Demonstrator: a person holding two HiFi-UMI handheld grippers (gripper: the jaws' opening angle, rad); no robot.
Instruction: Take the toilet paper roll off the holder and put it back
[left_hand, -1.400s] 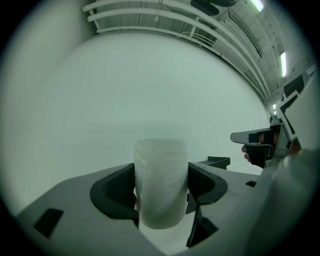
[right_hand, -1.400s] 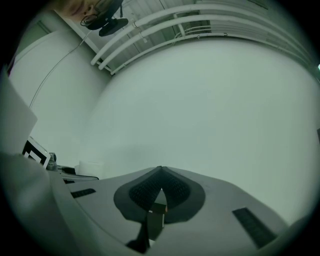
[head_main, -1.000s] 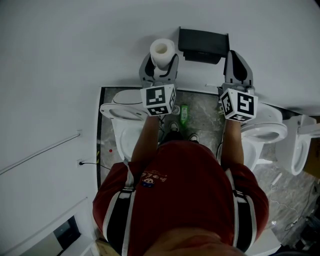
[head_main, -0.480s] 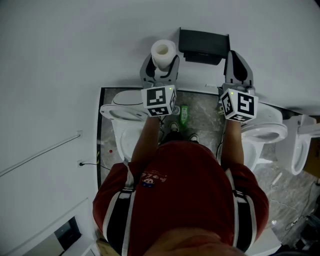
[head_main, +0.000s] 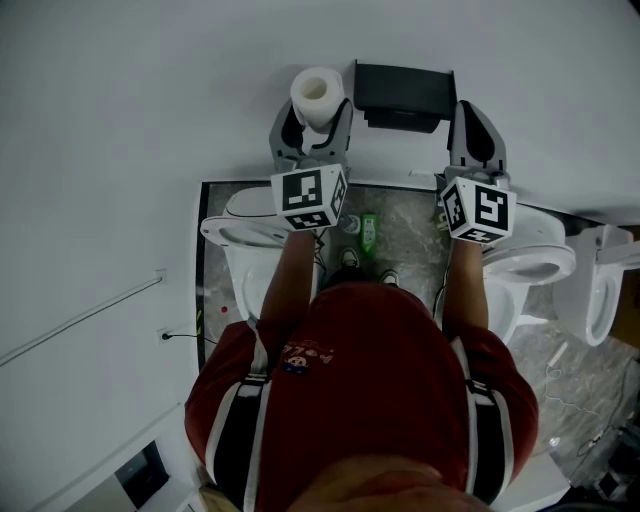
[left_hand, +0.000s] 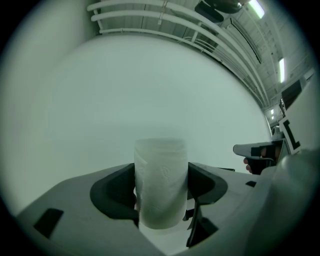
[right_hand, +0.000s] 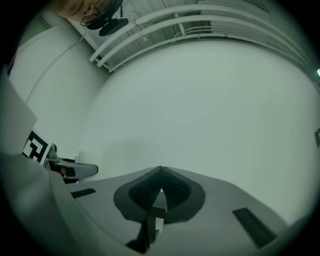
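Compared with a second ago, the left hand-held gripper (head_main: 311, 128) has carried the toilet paper roll (head_main: 317, 95) a little toward 11 o'clock in the head view, up the white wall (head_main: 150, 120). The roll now sits slightly further from the black holder (head_main: 405, 92) than before. The marker cube (head_main: 308, 197) on that gripper has shifted the same way. The right hand-held gripper (head_main: 475, 128) has not moved, and stays just below the holder's right end.

The roll stands upright between the left hand-held gripper's jaws, which are spread wide and clamped on its two sides. In the left gripper view the dark pads press against the roll at 9 and 3 o'clock, and its top rises above the jaws at 12 o'clock. In the head view the open core faces the camera, and the roll juts past the jaw tips toward 12 o'clock.

The roll is off the holder and clear of it, with the holder at its 3 o'clock, near but not touching.

The right hand-held gripper's jaws are closed together with nothing between them.
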